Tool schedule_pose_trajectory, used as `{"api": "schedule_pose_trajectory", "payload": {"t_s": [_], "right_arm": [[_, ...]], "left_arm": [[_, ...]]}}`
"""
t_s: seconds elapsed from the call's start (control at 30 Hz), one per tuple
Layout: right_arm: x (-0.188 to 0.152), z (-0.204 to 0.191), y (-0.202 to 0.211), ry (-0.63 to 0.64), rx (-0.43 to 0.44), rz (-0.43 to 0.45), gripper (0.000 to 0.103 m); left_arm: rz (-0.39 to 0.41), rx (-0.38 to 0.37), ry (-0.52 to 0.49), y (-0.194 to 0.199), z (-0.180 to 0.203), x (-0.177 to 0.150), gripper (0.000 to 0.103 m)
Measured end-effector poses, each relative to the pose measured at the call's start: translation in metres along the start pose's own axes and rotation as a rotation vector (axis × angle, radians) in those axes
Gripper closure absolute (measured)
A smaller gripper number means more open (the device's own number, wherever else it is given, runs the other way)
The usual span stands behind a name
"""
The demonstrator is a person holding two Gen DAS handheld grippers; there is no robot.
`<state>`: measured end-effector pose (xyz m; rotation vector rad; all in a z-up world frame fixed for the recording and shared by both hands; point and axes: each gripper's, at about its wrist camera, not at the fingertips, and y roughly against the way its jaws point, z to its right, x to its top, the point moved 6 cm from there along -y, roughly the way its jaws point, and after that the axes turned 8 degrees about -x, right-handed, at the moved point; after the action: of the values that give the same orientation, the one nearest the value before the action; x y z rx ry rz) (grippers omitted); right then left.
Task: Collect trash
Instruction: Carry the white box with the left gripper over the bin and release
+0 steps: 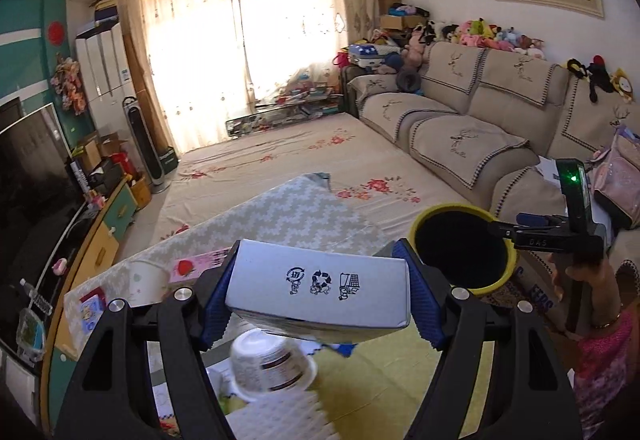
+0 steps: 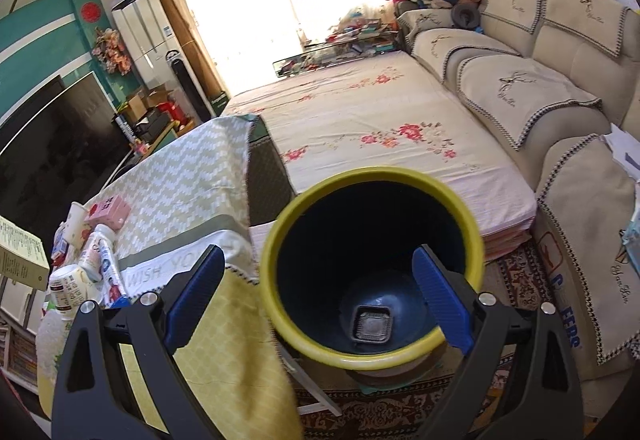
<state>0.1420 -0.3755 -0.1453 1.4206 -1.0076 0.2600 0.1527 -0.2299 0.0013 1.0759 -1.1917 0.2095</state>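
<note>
My left gripper (image 1: 320,292) is shut on a white carton box (image 1: 320,288) with recycling marks, held above the table. The same box shows at the left edge of the right wrist view (image 2: 20,256). A yellow-rimmed dark bin (image 1: 460,252) stands to its right, off the table's edge. My right gripper (image 2: 316,296) is open and empty, just above the bin (image 2: 372,199). A small dark plastic tray (image 2: 371,324) lies on the bin's bottom. A white yogurt cup (image 1: 272,364) lies on its side on the table below the box.
The table (image 2: 192,175) has a zigzag cloth, with a paper cup (image 2: 76,220), a pink carton (image 2: 108,211) and other packs at its left. A flowered bed (image 2: 360,127) lies beyond, a beige sofa (image 2: 560,87) to the right, a TV (image 2: 52,143) to the left.
</note>
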Motion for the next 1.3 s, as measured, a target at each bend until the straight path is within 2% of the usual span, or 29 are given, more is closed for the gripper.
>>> {"api": "schedule_pose_trajectory", "payload": {"t_s": [0.17, 0.3, 0.4, 0.57, 0.7, 0.73, 0.87, 1.03, 1.2, 1.3], "right_arm": [[0.001, 0.037, 0.011, -0.038, -0.039, 0.032, 0.013], [0.001, 0.068, 0.019, -0.070, -0.070, 0.054, 0.013], [-0.001, 0.090, 0.027, -0.091, -0.092, 0.068, 0.013], [-0.004, 0.115, 0.036, -0.102, -0.125, 0.075, 0.013], [-0.006, 0.124, 0.036, -0.103, -0.157, 0.073, 0.012], [-0.006, 0.126, 0.036, -0.105, -0.166, 0.074, 0.012], [-0.005, 0.127, 0.036, -0.102, -0.171, 0.071, 0.012], [-0.005, 0.105, 0.031, -0.071, -0.132, 0.061, 0.012], [-0.004, 0.049, 0.021, 0.004, -0.027, 0.040, 0.012], [-0.007, -0.004, 0.011, 0.084, 0.067, 0.009, 0.012]], "left_arm": [[-0.031, -0.131, -0.025, -0.052, 0.064, 0.023, 0.030], [-0.051, -0.203, -0.044, -0.101, 0.116, 0.039, 0.030], [-0.087, -0.231, -0.063, -0.146, 0.148, 0.045, 0.030], [-0.164, -0.267, -0.061, -0.213, 0.185, 0.036, 0.030], [-0.219, -0.266, -0.057, -0.252, 0.195, 0.022, 0.029], [-0.227, -0.264, -0.054, -0.254, 0.193, 0.018, 0.026], [-0.200, -0.268, -0.042, -0.236, 0.182, 0.019, 0.020], [-0.108, -0.259, -0.036, -0.164, 0.145, 0.033, 0.013], [-0.019, -0.164, 0.016, -0.088, 0.075, 0.032, 0.010], [0.023, -0.065, 0.087, -0.048, 0.013, 0.023, 0.008]]}}
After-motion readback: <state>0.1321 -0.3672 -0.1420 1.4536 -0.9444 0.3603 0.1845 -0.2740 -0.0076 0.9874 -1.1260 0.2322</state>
